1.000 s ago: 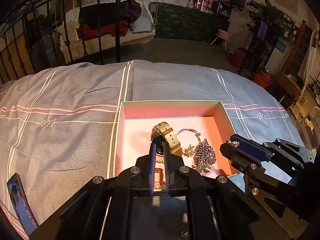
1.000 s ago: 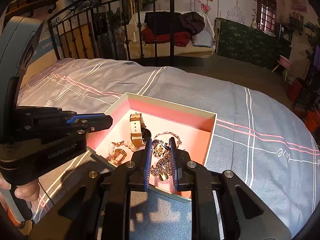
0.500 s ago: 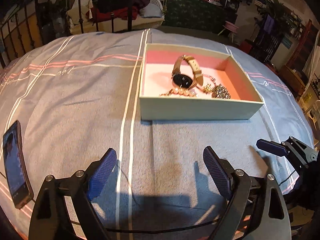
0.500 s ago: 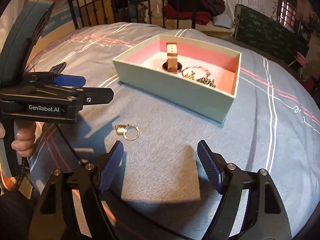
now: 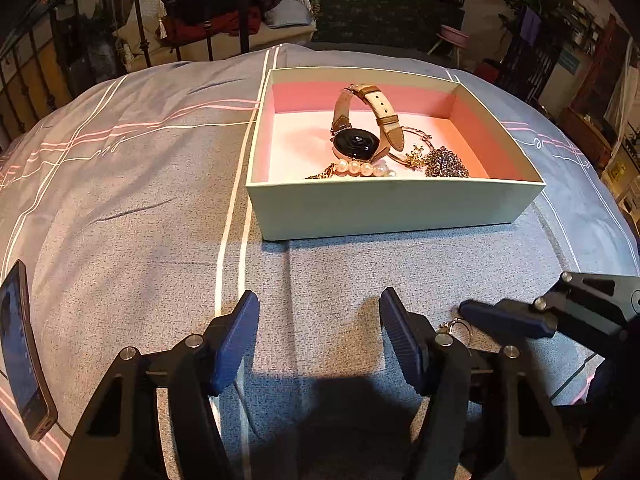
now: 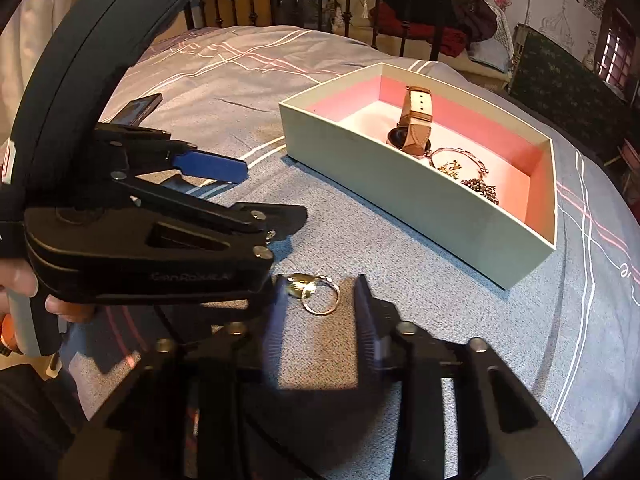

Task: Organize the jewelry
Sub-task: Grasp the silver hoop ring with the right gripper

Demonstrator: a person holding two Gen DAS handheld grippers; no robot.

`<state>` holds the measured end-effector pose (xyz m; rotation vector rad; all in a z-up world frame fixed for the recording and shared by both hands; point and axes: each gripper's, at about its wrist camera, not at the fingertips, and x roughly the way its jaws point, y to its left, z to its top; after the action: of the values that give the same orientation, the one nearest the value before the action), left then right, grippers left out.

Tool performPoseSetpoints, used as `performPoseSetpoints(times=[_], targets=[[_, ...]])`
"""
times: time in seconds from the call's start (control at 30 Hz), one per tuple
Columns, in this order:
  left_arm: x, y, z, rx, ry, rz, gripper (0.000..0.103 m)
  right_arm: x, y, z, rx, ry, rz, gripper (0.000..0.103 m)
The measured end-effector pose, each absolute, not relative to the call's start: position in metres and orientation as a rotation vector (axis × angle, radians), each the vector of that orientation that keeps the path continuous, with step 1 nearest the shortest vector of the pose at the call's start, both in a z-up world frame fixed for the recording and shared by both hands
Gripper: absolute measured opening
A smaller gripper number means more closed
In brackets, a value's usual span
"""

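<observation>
A: At the bed's near edge, right tongs (image 6: 318, 320) spread wide around the ring (image 6: 316, 294), lined up for a pinch.

B: Left tongs (image 5: 318, 334) gape empty alongside. Mid-bed, the box (image 5: 392, 204) already holds the watch (image 5: 360, 128).

Watch (image 5: 356, 142), pearls (image 5: 360, 168) in box (image 5: 392, 208) — jaws apart.

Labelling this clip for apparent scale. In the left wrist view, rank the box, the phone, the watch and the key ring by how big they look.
1. Box
2. Phone, though nearness to the camera inflates it
3. Watch
4. Key ring, partly hidden by the left tongs
</observation>
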<state>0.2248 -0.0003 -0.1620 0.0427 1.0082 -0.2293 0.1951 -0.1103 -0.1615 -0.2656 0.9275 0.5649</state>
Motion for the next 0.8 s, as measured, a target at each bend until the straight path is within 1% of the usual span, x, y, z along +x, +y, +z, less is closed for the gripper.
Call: performPoseSetpoints(times=[0.03,0.2,0.27,0.4,0.43,0.5,0.57,0.8], targets=[[0.225,0.0,-0.162,0.036,1.009,-0.231,0.06,0.193,-0.109,-0.16,-0.273,0.928,0.563,0.02],[0.222,0.003,-0.162,0.009,1.012,-0.249,0.049,0.178,-0.112,-0.155,-0.289,0.924,0.558,0.02],[0.221,0.003,-0.161,-0.001,1.012,-0.255,0.042,0.172,-0.117,-0.153,-0.271,0.929,0.556,0.02],[0.22,0.001,-0.161,-0.002,1.012,-0.256,0.04,0.166,-0.126,-0.152,-0.241,0.934,0.545,0.02],[0.22,0.001,-0.161,-0.003,1.014,-0.259,0.037,0.166,-0.127,-0.152,-0.233,0.937,0.546,0.02],[0.221,-0.002,-0.158,0.003,1.014,-0.262,0.035,0.167,-0.131,-0.148,-0.22,0.923,0.529,0.02],[0.222,-0.006,-0.151,0.01,1.002,-0.274,0.03,0.171,-0.134,-0.141,-0.204,0.903,0.516,0.02],[0.243,-0.018,-0.103,0.017,0.884,-0.284,0.029,0.205,-0.148,-0.096,-0.135,0.749,0.407,0.02]])
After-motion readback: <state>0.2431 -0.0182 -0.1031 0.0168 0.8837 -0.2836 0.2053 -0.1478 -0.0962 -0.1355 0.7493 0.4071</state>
